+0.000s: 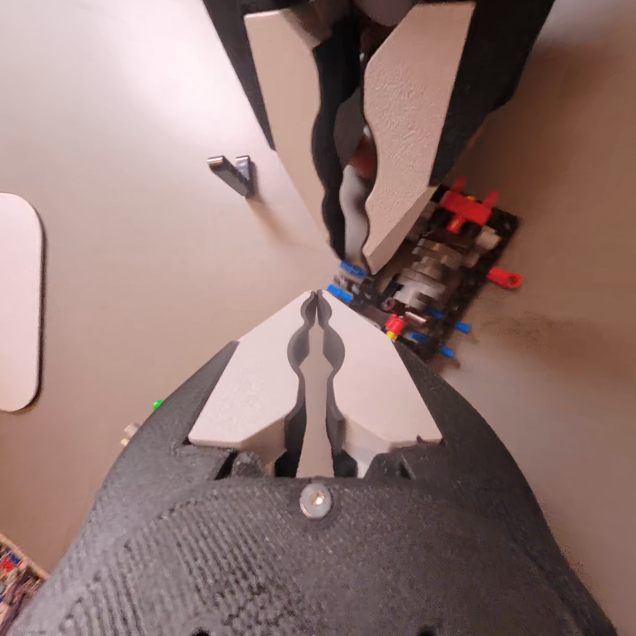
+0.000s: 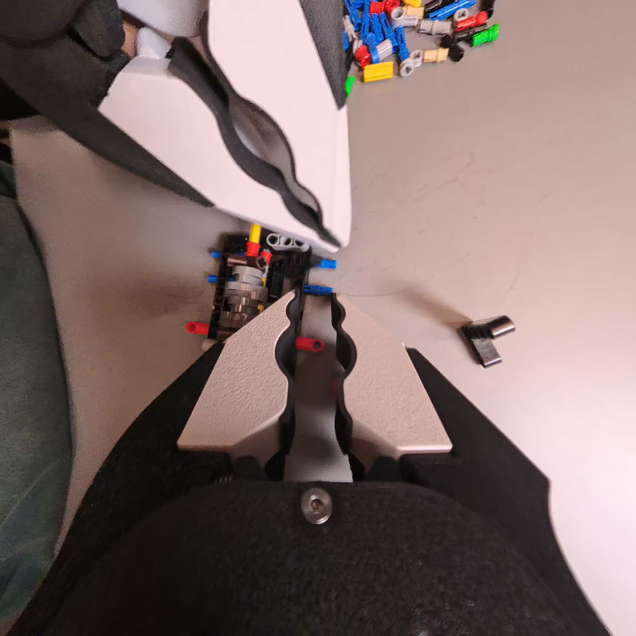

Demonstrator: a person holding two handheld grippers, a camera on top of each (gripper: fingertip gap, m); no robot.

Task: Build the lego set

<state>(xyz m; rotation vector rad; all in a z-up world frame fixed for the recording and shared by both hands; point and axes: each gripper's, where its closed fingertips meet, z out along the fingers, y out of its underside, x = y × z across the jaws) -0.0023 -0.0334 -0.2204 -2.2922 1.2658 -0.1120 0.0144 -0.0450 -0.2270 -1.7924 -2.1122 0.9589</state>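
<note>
The lego assembly (image 1: 430,275) is a black frame with grey gears, red and yellow parts and blue pins, lying on the beige table. My left gripper (image 1: 316,295) is shut and empty, its tip just left of a blue pin (image 1: 339,293) on the frame's near corner. It enters the right wrist view (image 2: 332,239) from the upper left. My right gripper (image 2: 315,297) has its jaws a narrow gap apart, straddling the right edge of the assembly (image 2: 247,285). A blue pin (image 2: 318,289) lies across its tips and a red pin (image 2: 309,344) sits between its fingers. It shows from above in the left wrist view (image 1: 356,265).
A black angled piece (image 1: 234,175) lies loose on the table, also in the right wrist view (image 2: 488,339). A pile of loose coloured parts (image 2: 413,34) lies at the far edge. A white rounded pad (image 1: 17,303) is at the left. A printed booklet corner (image 1: 13,564) shows bottom left. My left and right fingertips are right by each other.
</note>
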